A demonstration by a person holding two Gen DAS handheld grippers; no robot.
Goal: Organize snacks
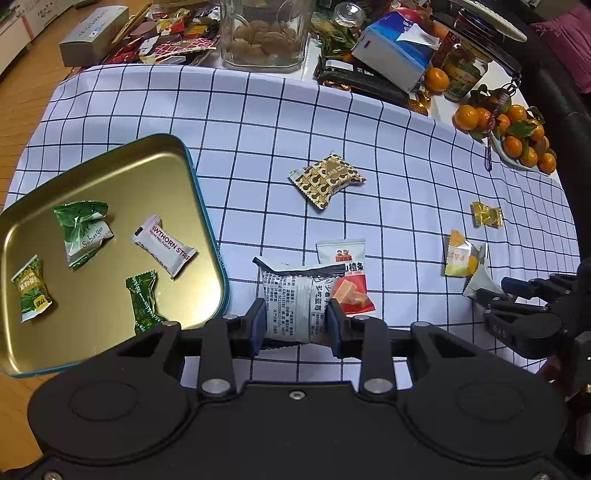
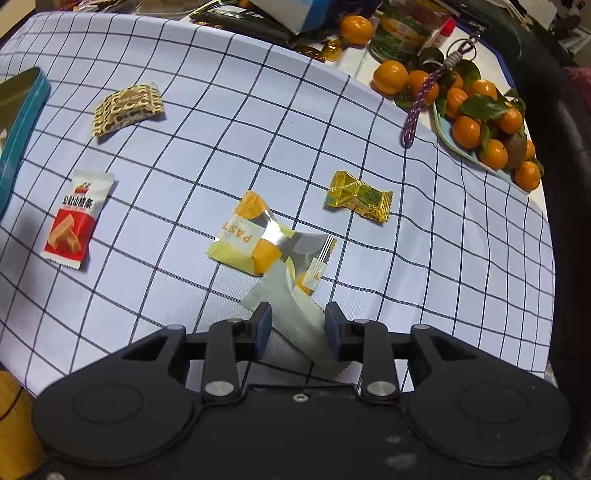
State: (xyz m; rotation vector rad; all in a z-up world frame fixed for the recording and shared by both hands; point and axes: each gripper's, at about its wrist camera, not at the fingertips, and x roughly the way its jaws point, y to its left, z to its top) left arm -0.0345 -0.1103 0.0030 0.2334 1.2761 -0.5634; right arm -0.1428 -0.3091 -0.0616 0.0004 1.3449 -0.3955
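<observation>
My left gripper [image 1: 295, 321] is shut on a white and black printed snack packet [image 1: 295, 295], held just right of the gold tin tray [image 1: 122, 177]. The tray holds several wrapped candies, among them a hawthorn strip [image 1: 164, 245]. My right gripper [image 2: 298, 328] is shut on a pale grey-white packet [image 2: 295, 314] above the checked cloth; it also shows in the left wrist view [image 1: 517, 295]. On the cloth lie a red and white hawthorn packet [image 2: 75, 219], a brown patterned packet [image 2: 127, 107], a yellow pastry packet [image 2: 251, 240] and a gold candy [image 2: 358, 195].
A plate of tangerines [image 2: 484, 122] with a purple cord [image 2: 421, 99] sits at the right edge. Behind the cloth stand a glass jar of walnuts [image 1: 264, 33], a blue tissue box [image 1: 395, 48], a tin [image 1: 461, 70] and a pile of snack wrappers [image 1: 166, 37].
</observation>
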